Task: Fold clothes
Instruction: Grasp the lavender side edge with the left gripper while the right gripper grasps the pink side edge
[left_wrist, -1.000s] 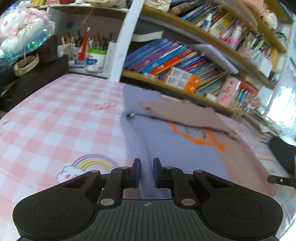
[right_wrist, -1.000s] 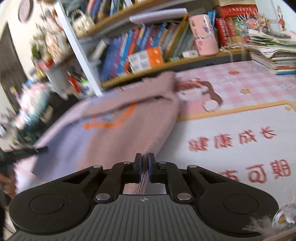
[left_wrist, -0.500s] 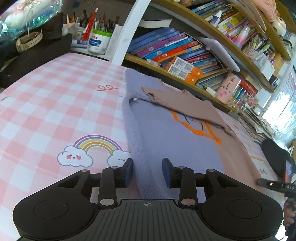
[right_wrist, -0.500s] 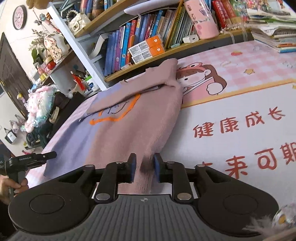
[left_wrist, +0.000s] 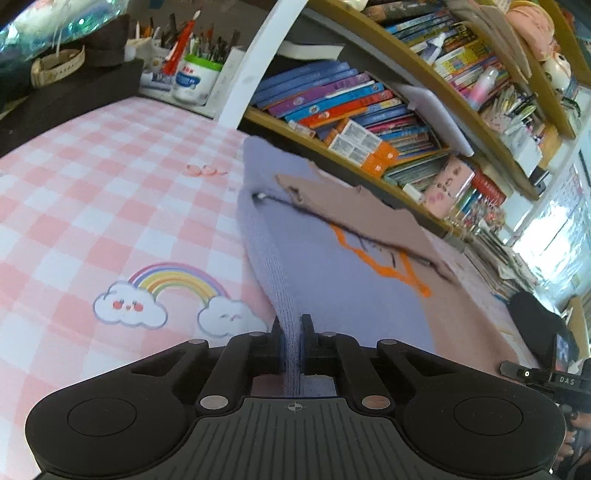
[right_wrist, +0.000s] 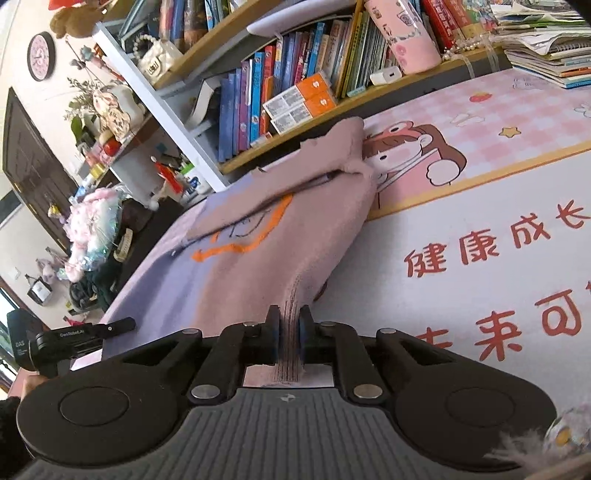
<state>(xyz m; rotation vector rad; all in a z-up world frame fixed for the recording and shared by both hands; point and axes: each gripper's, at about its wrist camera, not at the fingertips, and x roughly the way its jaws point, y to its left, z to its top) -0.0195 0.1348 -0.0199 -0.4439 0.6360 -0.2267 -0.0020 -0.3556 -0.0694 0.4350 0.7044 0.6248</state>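
A knit sweater, lilac on one half and dusty pink on the other with an orange outline drawing, lies on the table mat (left_wrist: 110, 206). In the left wrist view my left gripper (left_wrist: 290, 328) is shut on the near lilac hem of the sweater (left_wrist: 332, 280). In the right wrist view my right gripper (right_wrist: 289, 325) is shut on the near pink hem of the sweater (right_wrist: 258, 266). Both sleeves are folded in across the far part of the body. The other gripper shows at the edge of each view.
A pink checked mat with a rainbow print (left_wrist: 162, 291) covers the left; a white panel with red characters (right_wrist: 498, 266) lies at the right. Bookshelves (left_wrist: 369, 122) run along the far edge. A pen pot (left_wrist: 192, 77) and dark clutter (right_wrist: 92, 236) stand at far left.
Both grippers opened about half a second ago and have now closed again on the near hem, each pinching a ridge of fabric. The cameras sit lower and closer to the sweater.
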